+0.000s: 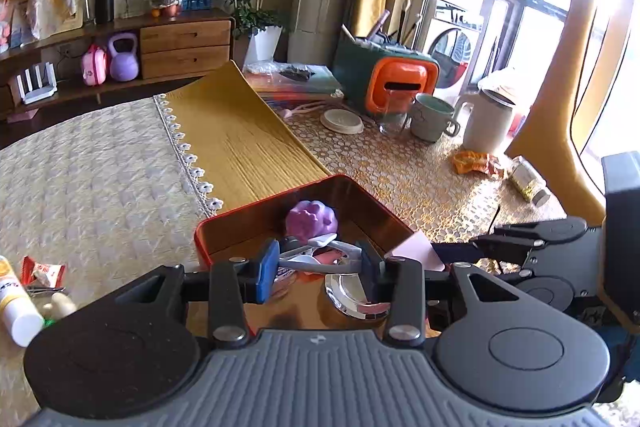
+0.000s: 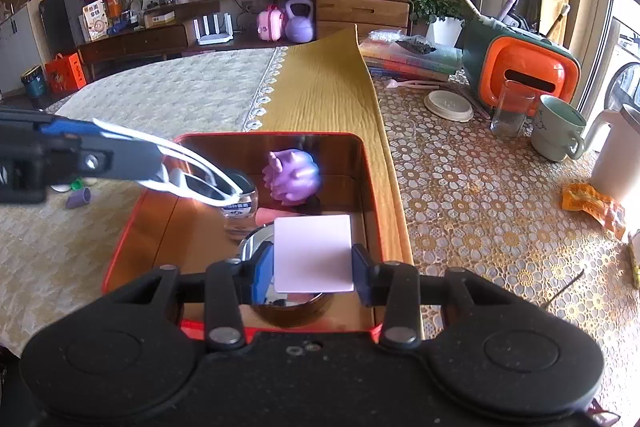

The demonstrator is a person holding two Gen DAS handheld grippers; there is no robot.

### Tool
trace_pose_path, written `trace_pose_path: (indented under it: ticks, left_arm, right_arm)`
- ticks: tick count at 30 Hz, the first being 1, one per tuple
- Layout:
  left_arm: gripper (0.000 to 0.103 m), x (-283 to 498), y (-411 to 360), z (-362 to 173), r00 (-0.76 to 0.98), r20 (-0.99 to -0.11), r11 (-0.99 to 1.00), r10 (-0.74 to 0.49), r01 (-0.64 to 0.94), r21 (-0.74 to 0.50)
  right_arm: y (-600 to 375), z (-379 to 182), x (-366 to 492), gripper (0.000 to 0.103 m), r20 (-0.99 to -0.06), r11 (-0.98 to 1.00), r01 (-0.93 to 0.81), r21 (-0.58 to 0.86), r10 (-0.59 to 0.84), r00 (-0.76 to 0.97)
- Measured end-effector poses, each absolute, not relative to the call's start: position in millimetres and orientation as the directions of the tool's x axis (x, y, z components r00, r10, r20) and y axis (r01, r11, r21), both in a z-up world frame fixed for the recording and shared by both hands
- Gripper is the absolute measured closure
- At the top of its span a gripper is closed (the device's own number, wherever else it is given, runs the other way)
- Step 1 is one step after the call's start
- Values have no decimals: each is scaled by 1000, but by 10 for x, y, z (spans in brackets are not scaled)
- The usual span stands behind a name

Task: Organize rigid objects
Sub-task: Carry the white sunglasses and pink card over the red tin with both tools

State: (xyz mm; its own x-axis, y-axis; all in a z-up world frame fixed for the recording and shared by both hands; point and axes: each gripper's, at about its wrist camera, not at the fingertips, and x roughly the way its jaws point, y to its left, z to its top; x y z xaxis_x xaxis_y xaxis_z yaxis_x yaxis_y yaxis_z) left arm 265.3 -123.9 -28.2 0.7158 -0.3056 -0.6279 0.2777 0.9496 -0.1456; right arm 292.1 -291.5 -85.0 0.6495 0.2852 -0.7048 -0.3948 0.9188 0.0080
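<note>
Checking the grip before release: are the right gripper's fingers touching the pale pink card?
Touching. The right wrist view shows the right gripper with both fingers pressed against opposite edges of the pale pink card, no gap visible.

Harsh window glare, fisheye-warped edges

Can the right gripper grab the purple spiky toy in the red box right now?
Probably not yet: the right gripper is already shut on a pink card, so its jaws are full. The purple toy sits uncovered at the red box's far end.
</note>
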Motion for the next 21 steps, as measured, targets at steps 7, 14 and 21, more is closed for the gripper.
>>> trace_pose_path:
  ticks: [7, 14, 21]
  left_arm:
    - [62, 2762, -1331, -525, 675, -675, 951, -298, 270, -150]
    - [62, 2815, -1329, -668, 641, -708, 952, -297, 259, -165]
    - [64, 2900, -1350, -850, 581, -765, 956, -279, 240, -166]
  right_arm:
    - [-2854, -916, 3020, 63, -716, 905, -425, -2, 295, 633]
    - [-2812, -971, 3092, 63, -725, 896, -443, -4, 303, 618]
    - [-2791, -1037, 3135, 62, -739, 893, -450, -6, 299, 603]
